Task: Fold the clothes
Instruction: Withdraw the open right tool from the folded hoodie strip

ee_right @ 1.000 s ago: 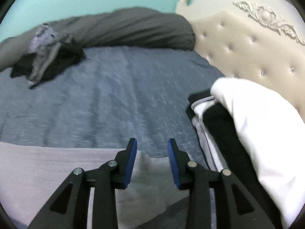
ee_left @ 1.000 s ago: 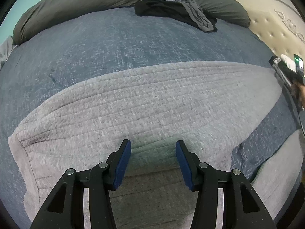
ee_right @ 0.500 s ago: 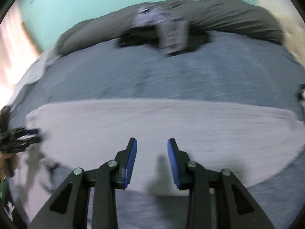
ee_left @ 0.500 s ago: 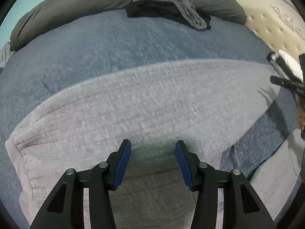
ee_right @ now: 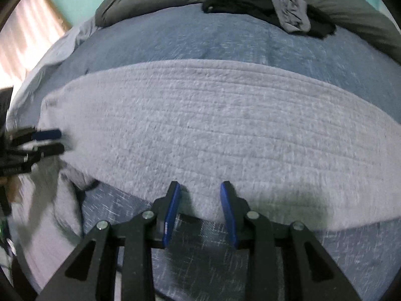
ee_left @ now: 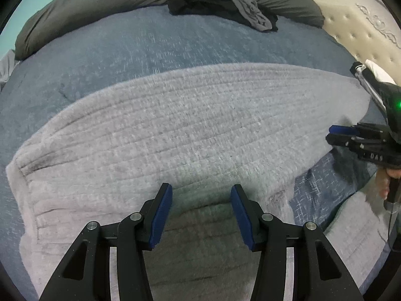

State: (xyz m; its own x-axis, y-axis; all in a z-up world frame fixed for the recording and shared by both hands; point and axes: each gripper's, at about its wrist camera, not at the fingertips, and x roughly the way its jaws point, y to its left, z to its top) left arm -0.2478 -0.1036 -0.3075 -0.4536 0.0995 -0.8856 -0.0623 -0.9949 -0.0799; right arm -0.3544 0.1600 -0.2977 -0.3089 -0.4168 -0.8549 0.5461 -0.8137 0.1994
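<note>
A light grey ribbed knit garment lies spread flat across the blue bed cover. My left gripper hovers over its near part, open, with nothing between the blue pads. In the right wrist view the same garment fills the middle, and my right gripper stands open just above its near edge, holding nothing. Each gripper shows in the other's view: the right gripper at the garment's right end, the left gripper at its left end. A grey sleeve-like part lies beside the main piece.
A heap of dark and grey clothes lies at the far side against a long dark grey pillow. A cream tufted headboard stands on the right, with folded black and white clothing below it. A curtain hangs at the left.
The right gripper swung away from the headboard and the folded black and white clothing and came down over the grey garment's near edge. The left gripper stayed nearly still.
</note>
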